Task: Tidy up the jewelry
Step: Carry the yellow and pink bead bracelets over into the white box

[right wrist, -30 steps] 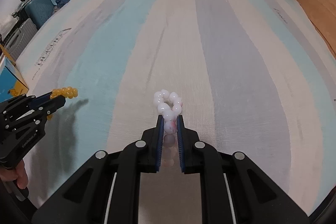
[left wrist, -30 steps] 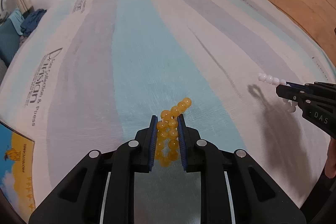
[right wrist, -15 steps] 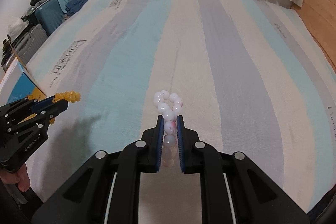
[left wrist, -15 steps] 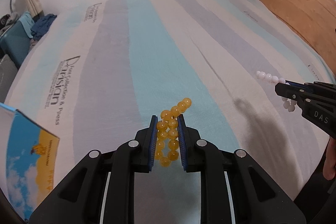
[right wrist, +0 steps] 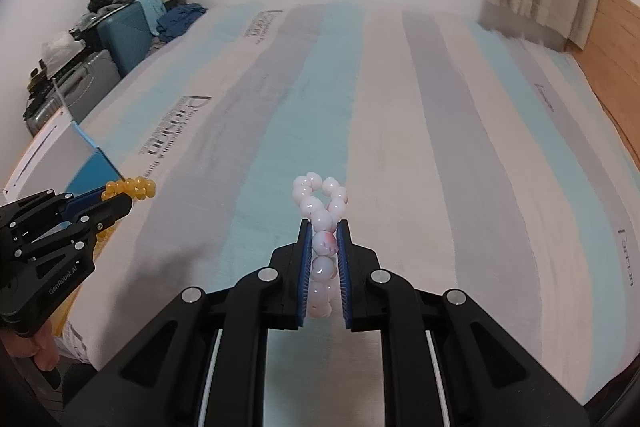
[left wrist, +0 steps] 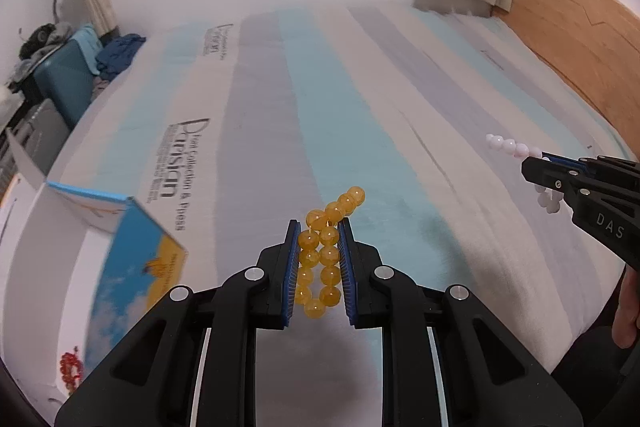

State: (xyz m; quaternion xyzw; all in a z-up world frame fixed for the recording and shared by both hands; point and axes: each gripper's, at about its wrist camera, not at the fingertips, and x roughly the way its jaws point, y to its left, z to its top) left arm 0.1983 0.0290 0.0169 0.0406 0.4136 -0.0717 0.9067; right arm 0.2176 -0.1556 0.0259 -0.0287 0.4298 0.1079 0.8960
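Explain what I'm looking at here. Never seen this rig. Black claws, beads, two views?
No robot arm here: a person holds a handheld two-finger claw in each hand, and each claw carries a fisheye camera looking forward along its fingers.

The left view shows the left claw shut on a yellow bead bracelet. The other claw shows at its right edge.

The right view shows the right claw shut on a white bead bracelet with pink flecks. The left claw and its yellow beads show at that picture's left edge.

Below both is a bed with a blue, grey and cream striped cover. At its left edge stands an open blue and yellow box, with a red bead bracelet beside it.
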